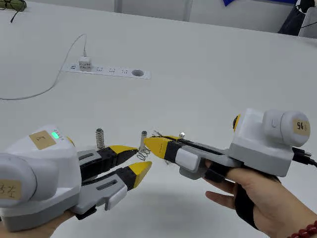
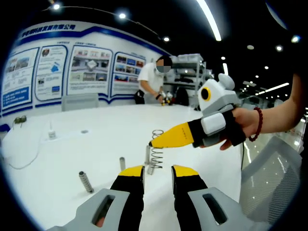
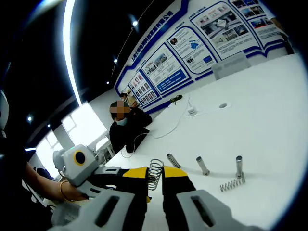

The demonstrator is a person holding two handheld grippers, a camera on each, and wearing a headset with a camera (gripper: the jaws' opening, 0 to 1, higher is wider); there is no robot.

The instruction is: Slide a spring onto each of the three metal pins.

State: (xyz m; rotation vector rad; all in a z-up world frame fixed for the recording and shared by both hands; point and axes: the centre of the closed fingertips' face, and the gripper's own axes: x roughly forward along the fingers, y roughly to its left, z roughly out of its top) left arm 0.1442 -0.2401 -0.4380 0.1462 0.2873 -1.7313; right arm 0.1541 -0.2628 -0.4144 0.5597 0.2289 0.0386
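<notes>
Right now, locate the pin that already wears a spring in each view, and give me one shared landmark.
Head view: the sprung pin stands left of centre, low in the picture.
Left gripper view: lower left, the leftmost pin.
Right gripper view: just below centre, the leftmost pin.
Shared landmark: the white charger standing beyond it.

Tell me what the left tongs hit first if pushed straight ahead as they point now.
Most likely the spring at the tip of the right tongs, dead ahead of the left tongs. A pin stands just beside it; which is nearer is hard to judge.
</notes>
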